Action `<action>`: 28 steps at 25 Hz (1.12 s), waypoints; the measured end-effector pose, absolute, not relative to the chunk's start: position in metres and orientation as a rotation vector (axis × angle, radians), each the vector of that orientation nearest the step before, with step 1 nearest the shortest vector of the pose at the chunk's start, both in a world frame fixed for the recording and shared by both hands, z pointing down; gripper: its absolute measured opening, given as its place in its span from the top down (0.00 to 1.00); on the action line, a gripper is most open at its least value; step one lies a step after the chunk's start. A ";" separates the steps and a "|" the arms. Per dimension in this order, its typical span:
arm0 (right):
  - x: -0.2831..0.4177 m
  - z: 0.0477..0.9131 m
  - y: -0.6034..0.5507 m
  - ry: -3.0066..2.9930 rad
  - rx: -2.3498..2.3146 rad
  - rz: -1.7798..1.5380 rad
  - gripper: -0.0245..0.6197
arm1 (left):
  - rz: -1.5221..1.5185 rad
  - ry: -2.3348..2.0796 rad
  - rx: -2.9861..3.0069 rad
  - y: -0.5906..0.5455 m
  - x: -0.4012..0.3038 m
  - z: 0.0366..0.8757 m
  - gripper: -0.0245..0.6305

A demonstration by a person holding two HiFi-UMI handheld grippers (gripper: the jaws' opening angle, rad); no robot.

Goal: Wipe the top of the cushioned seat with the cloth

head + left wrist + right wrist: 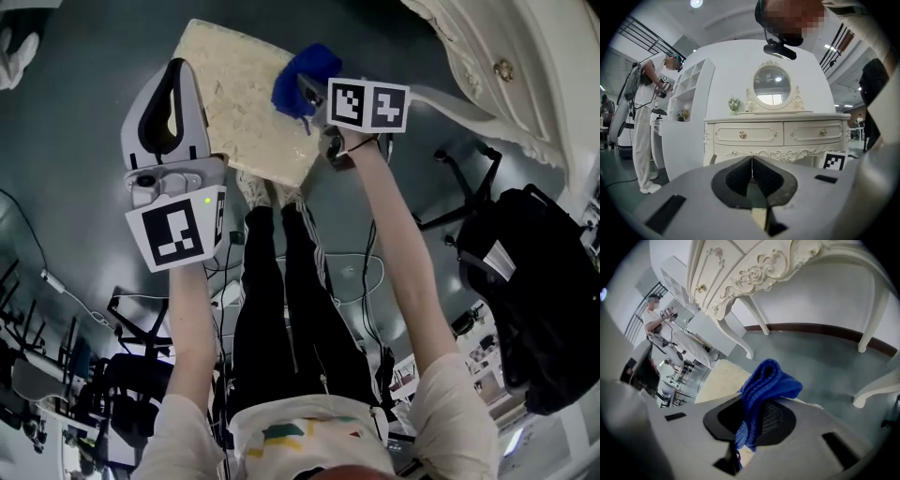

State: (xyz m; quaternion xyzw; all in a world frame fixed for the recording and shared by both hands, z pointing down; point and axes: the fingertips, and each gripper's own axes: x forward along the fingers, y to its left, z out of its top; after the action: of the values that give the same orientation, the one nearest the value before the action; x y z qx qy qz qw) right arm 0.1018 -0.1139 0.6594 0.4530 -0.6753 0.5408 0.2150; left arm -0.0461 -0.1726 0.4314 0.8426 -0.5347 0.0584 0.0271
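Right gripper [309, 98] is clamping the blue cloth [302, 73] in the head view, over the far right corner of the cushioned seat [239, 103]. Most of the seat top is lying to the left of the cloth and back toward the person, so I'd guess the wipe runs that way. Left gripper [178, 67] is hanging at the seat's left edge.

Left gripper view: left gripper [752, 161] is showing jaws pressed together with nothing between them, pointing at the white dresser [778, 133], not at the seat.

Right gripper view: jaws are pinching the cloth [764, 385], with a fold bunching past the tips. The seat [719, 380] is showing behind and left of them. Can't tell if cloth and seat are touching.
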 end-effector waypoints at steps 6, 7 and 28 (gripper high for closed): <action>0.134 0.660 -0.090 -1.837 1.275 1.431 0.90 | 0.194 -1.622 2.614 -0.172 -0.027 0.433 0.96; 0.139 0.660 -0.087 -1.831 1.280 1.436 0.90 | 0.197 -1.615 2.617 -0.172 -0.024 0.434 0.96; 0.204 0.670 -0.050 -1.720 1.319 1.306 0.90 | 0.235 -1.570 2.617 -0.167 -0.004 0.440 0.96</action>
State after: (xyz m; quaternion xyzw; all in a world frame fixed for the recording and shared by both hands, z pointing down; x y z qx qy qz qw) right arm 0.2039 -0.0503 0.6703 0.4971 -0.6483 0.4921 0.3007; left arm -0.0036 -0.1672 0.4405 0.8543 -0.5125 0.0767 0.0406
